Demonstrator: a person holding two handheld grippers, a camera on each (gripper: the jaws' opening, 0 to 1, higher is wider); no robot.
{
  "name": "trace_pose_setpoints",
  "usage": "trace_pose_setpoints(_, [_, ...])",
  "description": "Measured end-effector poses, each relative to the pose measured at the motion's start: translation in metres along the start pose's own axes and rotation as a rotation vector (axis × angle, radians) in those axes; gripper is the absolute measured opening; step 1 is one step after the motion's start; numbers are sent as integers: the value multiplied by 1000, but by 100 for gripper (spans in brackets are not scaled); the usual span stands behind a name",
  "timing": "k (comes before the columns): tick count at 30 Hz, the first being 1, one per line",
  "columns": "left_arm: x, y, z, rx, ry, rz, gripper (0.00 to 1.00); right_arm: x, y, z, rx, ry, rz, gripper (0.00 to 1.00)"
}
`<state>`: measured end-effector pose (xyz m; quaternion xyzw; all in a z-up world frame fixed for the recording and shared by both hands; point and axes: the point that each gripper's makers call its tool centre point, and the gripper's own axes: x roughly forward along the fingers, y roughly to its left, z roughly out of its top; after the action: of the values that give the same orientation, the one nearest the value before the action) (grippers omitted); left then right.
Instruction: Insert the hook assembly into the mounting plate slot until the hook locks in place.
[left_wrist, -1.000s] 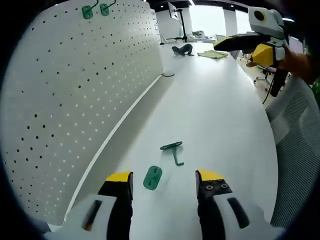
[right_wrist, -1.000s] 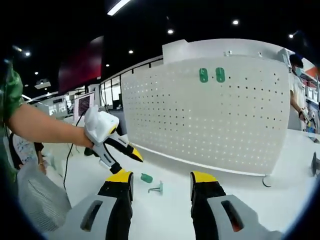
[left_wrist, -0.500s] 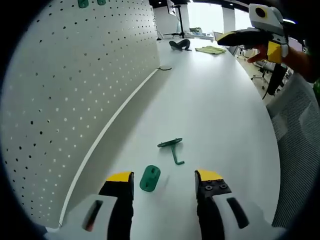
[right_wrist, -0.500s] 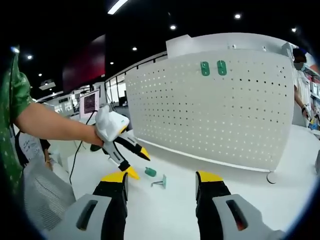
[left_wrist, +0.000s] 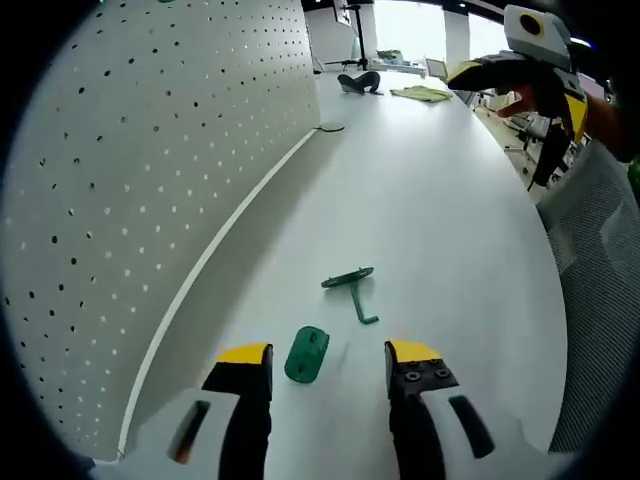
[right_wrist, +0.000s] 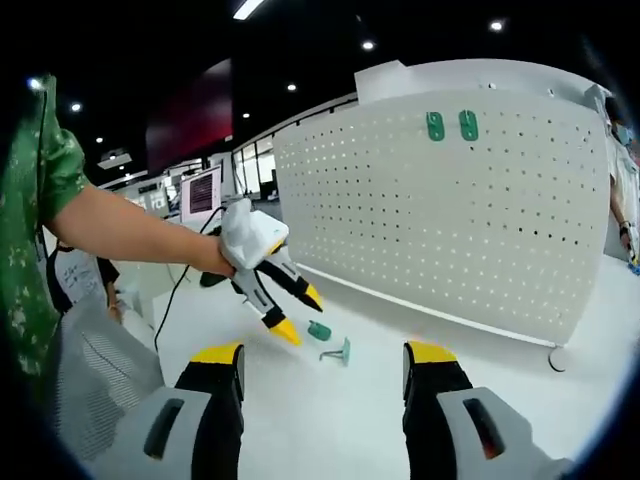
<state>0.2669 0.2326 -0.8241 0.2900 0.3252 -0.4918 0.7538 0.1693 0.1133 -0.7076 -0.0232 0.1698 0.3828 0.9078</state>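
My left gripper (left_wrist: 326, 358) is wide open, hovering just above green mounting plate (left_wrist: 306, 353); hook (left_wrist: 353, 289) lies just beyond on table (left_wrist: 430, 200). My right gripper (right_wrist: 322, 358) is wide open, up high.

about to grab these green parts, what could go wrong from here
The mounting plate lies flat on the table, so the open left claw might skid off it rather than grip. The hook lies close beyond and could get knocked. Both are small, easily hidden once claws close in.

bright even overhead light, window glare, fisheye-bent edges
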Motion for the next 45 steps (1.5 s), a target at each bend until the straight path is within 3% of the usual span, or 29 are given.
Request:
trace_pose_setpoints(10, [5,2,1,23,15,-7,42,-1,7,-11,4,33,50,68])
trace_pose_setpoints(21, [6,7,-1,53,38,10,33,-1,4,-10,24,15,55,68])
trace_pose_setpoints(26, [7,10,-1,132,74,41,28,-1,1,-10,38,6,54,68])
trace_pose_setpoints(45, [14,7,-5,282,177,47,17,-6,-7,-13,67,-23,41,68])
